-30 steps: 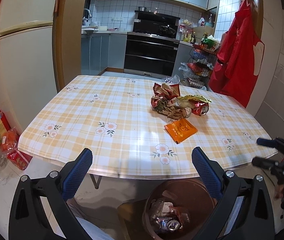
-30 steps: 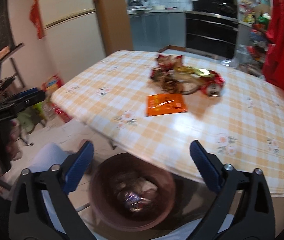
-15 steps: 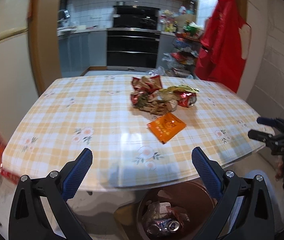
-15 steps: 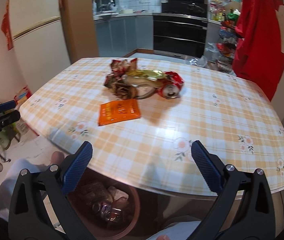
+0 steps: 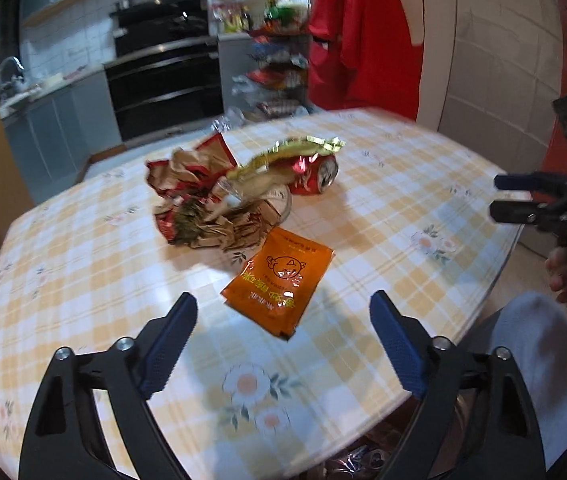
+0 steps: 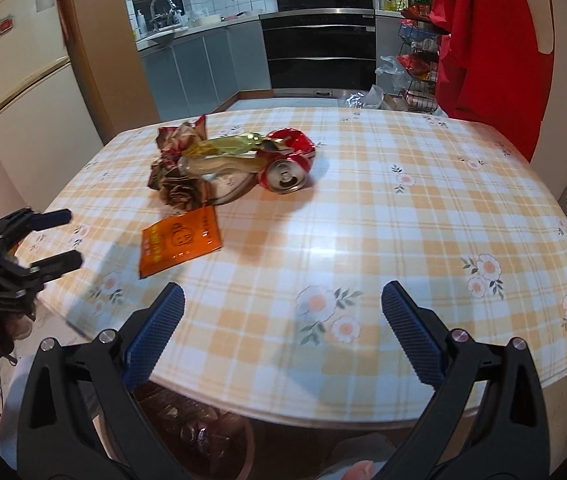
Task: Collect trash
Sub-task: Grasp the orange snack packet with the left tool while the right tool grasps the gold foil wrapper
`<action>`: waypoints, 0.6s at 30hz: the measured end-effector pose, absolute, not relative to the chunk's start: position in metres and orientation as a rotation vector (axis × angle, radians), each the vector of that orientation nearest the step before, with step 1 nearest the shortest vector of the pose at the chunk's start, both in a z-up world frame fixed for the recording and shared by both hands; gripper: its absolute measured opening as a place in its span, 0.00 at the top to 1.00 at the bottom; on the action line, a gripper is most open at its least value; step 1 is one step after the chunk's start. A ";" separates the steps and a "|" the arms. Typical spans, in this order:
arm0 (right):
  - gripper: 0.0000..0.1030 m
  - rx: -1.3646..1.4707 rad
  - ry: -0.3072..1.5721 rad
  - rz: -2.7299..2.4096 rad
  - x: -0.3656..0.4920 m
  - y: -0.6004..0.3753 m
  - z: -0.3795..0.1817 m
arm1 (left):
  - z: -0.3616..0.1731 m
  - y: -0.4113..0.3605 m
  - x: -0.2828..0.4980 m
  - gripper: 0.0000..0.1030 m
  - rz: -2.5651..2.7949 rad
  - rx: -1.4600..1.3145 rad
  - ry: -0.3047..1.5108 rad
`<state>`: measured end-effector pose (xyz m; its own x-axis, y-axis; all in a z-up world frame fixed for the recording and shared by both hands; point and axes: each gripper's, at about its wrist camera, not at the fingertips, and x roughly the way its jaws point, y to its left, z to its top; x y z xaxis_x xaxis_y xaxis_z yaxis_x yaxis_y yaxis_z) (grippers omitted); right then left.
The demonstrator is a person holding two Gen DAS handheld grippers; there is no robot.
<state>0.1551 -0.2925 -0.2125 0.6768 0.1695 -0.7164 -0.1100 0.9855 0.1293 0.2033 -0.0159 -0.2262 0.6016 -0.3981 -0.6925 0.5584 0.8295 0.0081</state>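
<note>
A flat orange sachet (image 5: 279,280) lies on the checked tablecloth (image 5: 83,272), just ahead of my open, empty left gripper (image 5: 283,338). Behind it sits a heap of crumpled wrappers (image 5: 207,200) with a gold foil wrapper (image 5: 291,152) on top and a crushed red can (image 5: 315,174). In the right wrist view the sachet (image 6: 179,240), wrappers (image 6: 181,176) and can (image 6: 287,164) lie left of centre; my right gripper (image 6: 283,332) is open and empty over the table's near edge. A brown trash bin (image 6: 187,432) with cans inside stands under the edge.
The right gripper shows at the right in the left wrist view (image 5: 523,196), off the table's edge; the left gripper shows at the left in the right view (image 6: 51,240). A red apron (image 6: 491,40) hangs at the right. A fridge (image 6: 23,92) stands left, kitchen cabinets (image 6: 211,64) behind.
Both grippers have moved forward and up over the table; the left one now sits close above the orange sachet. The bin has slid mostly out of view below. Both stay open.
</note>
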 end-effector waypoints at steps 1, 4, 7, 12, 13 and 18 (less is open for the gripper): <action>0.05 0.078 0.813 0.154 0.159 -0.295 -0.214 | -0.234 -0.018 0.215 0.21 -0.565 0.234 0.762; 0.05 0.084 0.828 0.154 0.174 -0.301 -0.220 | -0.251 -0.024 0.245 0.30 -0.572 0.224 0.812; 0.05 0.064 0.859 0.169 0.191 -0.299 -0.227 | -0.264 -0.029 0.269 0.36 -0.584 0.213 0.851; 0.06 -0.001 0.889 0.169 0.217 -0.290 -0.234 | -0.282 -0.037 0.301 0.38 -0.624 0.228 0.902; 0.06 0.004 0.894 0.177 0.221 -0.290 -0.235 | -0.284 -0.038 0.304 0.38 -0.629 0.230 0.907; 0.06 -0.018 0.891 0.216 0.241 -0.283 -0.233 | -0.297 -0.040 0.321 0.50 -0.657 0.221 0.951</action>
<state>0.2409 -0.2833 -0.2331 0.6084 0.1794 -0.7731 -0.1947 0.9781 0.0737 0.3210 -0.0405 -0.2974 0.4052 -0.4223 -0.8108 0.6090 0.7862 -0.1052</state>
